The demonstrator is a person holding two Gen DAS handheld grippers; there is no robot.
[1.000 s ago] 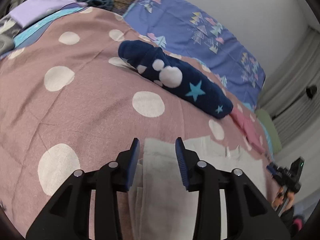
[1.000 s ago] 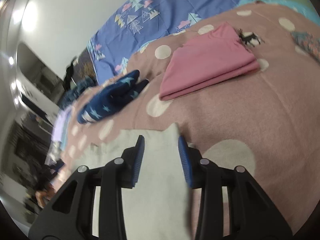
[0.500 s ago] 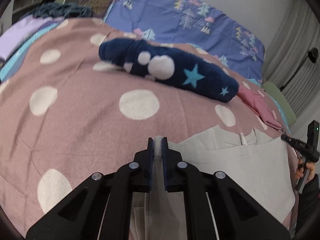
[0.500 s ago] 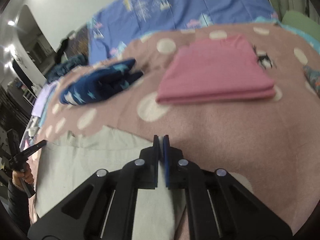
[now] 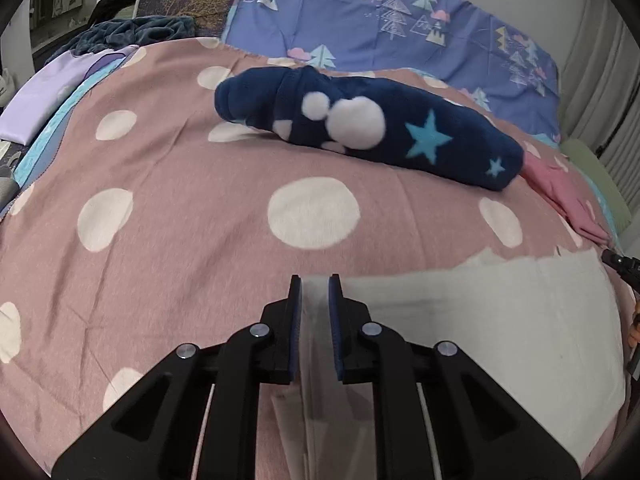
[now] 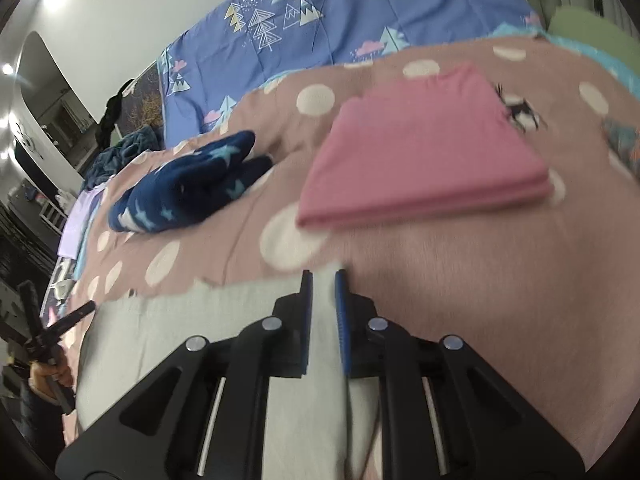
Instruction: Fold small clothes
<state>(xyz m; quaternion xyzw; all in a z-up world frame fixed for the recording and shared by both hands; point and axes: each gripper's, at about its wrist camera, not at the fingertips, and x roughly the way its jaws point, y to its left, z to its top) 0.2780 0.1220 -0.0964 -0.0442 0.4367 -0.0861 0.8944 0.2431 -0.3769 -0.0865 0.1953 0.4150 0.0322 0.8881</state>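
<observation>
- Left gripper [image 5: 314, 280]: the fingers [image 5: 295, 320] stand narrowly apart with a fold of the pale grey garment [image 5: 500, 320] between the pads; whether the pads press the cloth or sit just off it cannot be told.
- Right gripper [image 6: 324, 274]: the fingers [image 6: 306, 312] stand at a similar narrow gap, with the garment's far corner [image 6: 324, 308] between them; the tip region is blurred, so contact cannot be confirmed.
- Pale grey garment: lies on the bed, spread from the left gripper's fingers toward their right, and from the right gripper's fingers toward their left; its far edge runs roughly level with both sets of fingertips.
- Bedspread [image 5: 160, 240]: dusty pink with white dots, extending ahead of and to both sides of the fingers.
- Navy fleece garment with stars [image 5: 380, 128]: rolled, lying well ahead of the left gripper's fingers; ahead and to the left of the right gripper's fingers [image 6: 188, 188].
- Folded pink garment [image 6: 424, 152]: lies ahead and slightly right of the right gripper's fingers, apart from the grey garment; seen edge-on beyond the navy roll's right end in the left wrist view [image 5: 560, 196].
- Blue tree-print quilt [image 5: 400, 20]: beyond the bedspread, farthest from the fingers.
- Lilac cloth [image 5: 44, 96]: far left of the left gripper's fingers.
</observation>
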